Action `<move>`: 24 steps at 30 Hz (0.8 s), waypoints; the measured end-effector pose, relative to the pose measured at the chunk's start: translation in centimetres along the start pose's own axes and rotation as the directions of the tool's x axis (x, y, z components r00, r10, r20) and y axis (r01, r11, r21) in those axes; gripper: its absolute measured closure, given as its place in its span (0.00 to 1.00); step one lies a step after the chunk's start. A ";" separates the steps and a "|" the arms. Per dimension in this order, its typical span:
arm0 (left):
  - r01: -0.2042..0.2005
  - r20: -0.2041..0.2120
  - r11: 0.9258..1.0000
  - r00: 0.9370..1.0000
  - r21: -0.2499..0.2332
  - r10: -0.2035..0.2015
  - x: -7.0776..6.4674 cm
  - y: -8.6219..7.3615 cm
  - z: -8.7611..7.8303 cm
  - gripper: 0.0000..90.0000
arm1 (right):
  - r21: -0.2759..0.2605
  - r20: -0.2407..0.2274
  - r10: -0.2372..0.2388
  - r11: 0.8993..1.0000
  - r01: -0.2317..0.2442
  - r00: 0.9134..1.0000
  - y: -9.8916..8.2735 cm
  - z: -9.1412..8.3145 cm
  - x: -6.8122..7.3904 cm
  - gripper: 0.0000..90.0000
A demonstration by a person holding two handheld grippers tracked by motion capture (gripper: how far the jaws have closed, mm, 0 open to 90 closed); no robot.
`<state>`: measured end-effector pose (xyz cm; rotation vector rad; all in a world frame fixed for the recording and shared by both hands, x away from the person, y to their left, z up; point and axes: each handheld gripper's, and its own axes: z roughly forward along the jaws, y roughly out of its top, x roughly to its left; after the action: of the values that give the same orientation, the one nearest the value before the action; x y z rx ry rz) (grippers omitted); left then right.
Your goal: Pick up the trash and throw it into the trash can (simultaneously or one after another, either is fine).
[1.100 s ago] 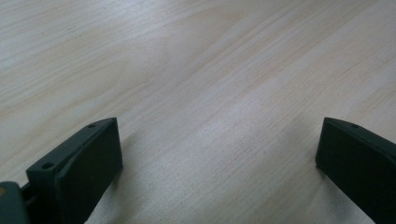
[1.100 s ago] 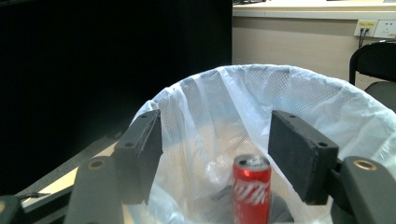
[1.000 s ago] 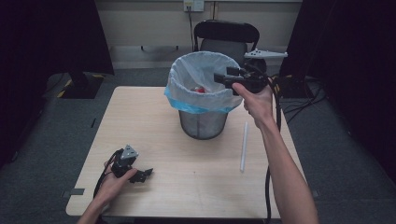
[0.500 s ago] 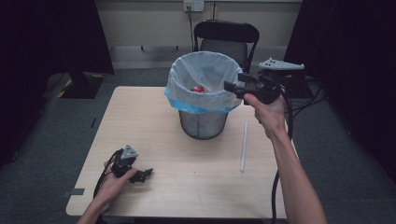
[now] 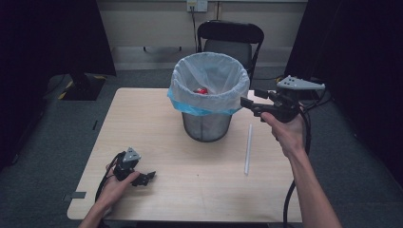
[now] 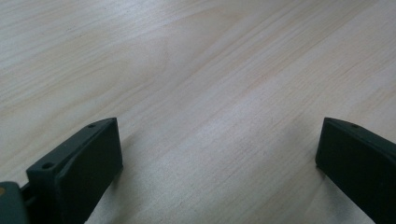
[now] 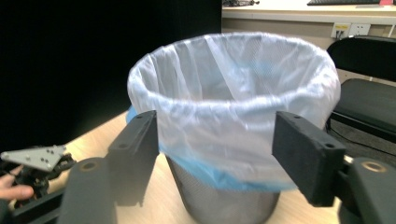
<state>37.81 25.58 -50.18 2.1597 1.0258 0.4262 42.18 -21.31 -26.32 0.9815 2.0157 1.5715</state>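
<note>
My right gripper (image 5: 248,102) beside the white-lined wire-mesh bin (image 5: 207,102), jaws just closing slightly yet wide, empty — next, the white straw (image 5: 247,148) on the tabletop (image 5: 142,118); left gripper (image 5: 148,176) open, resting.

the left gripper (image 5: 142,177) rests low in the left hand (image 5: 116,183), jaws wide apart. the right gripper (image 5: 251,100) is held raised on an outstretched arm, jaws parted, just closing slightly, nothing between them.

high: above, facing table (image 5: 190,190) | left: close on tabletop | right: level, near bin (image 7: 233,126)
</note>
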 end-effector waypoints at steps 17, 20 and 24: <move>0.003 0.000 1.000 1.000 -0.002 -0.003 0.0 0.0 0.0 0.00 | 0.128 0.050 0.061 0.989 -0.067 0.997 -9.0 -0.4 -0.2 0.35; 0.003 -0.001 1.000 1.000 -0.003 -0.003 0.0 0.0 0.0 0.00 | 0.163 0.066 0.074 0.983 -0.084 0.995 -10.9 -0.1 -0.5 0.35; 0.003 -0.002 1.000 1.000 -0.003 -0.003 -0.1 0.0 0.0 0.00 | 0.199 0.099 0.099 0.973 -0.117 0.990 -13.5 0.1 -0.9 0.39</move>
<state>37.78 25.54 -50.20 2.1549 1.0291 0.4284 39.08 -23.55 -39.31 1.2347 2.1246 1.3668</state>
